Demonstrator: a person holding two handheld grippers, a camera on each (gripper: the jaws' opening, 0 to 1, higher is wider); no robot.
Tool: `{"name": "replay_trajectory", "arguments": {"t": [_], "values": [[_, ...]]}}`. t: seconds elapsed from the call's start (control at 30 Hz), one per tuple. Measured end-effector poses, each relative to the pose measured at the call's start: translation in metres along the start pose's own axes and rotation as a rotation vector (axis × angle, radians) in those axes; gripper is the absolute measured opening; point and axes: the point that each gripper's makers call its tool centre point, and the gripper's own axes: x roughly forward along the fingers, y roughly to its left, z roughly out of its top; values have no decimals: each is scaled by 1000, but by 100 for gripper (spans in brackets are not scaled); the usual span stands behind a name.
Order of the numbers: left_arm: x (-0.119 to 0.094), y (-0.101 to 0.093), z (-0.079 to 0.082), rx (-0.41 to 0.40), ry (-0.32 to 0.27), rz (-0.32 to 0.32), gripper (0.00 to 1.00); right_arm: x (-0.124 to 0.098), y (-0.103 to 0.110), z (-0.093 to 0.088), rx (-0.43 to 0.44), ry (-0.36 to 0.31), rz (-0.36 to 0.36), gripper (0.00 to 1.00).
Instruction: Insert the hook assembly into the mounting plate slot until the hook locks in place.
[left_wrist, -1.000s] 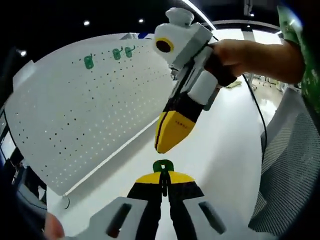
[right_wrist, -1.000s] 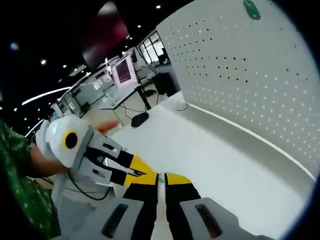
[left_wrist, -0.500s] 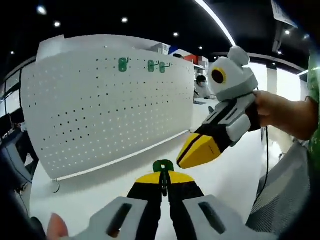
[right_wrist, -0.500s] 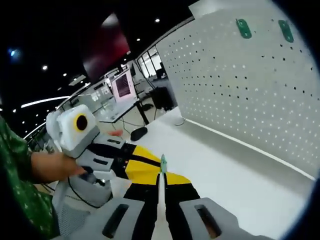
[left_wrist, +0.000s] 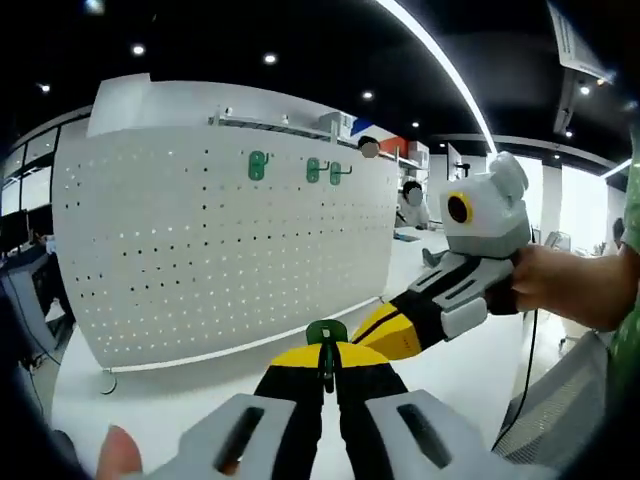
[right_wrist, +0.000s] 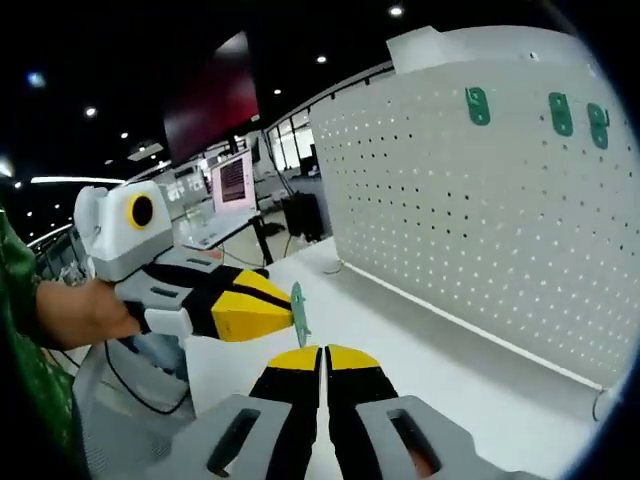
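Green hook (left_wrist: 326, 334), pinched at the tips of the clenched left gripper (left_wrist: 327, 362), sits at lower centre of the left gripper view. White pegboard (left_wrist: 200, 250) stands ahead, upper left, well apart. Right gripper (right_wrist: 324, 360), jaws pressed together and holding nothing, hovers beside it over the worktop (right_wrist: 440, 380).
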Motion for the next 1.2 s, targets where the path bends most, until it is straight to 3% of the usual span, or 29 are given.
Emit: {"name": "replay_trajectory", "arguments": {"t": [0.23, 0.37, 0.9, 1.2], "values": [[-1, -12, 7, -9, -11, -28, 3, 3, -6, 2, -22, -9, -4, 0], [-2, -12, 9, -33, -16, -36, 3, 3, -9, 1, 28, -40, 28, 0], [2, -14, 8, -44, -15, -41, 3, 4, 2, 5, 56, -61, 92, 0], [2, -15, 9, -34, -13, -43, 3, 1, -7, 8, 33, -72, 41, 0]]}}
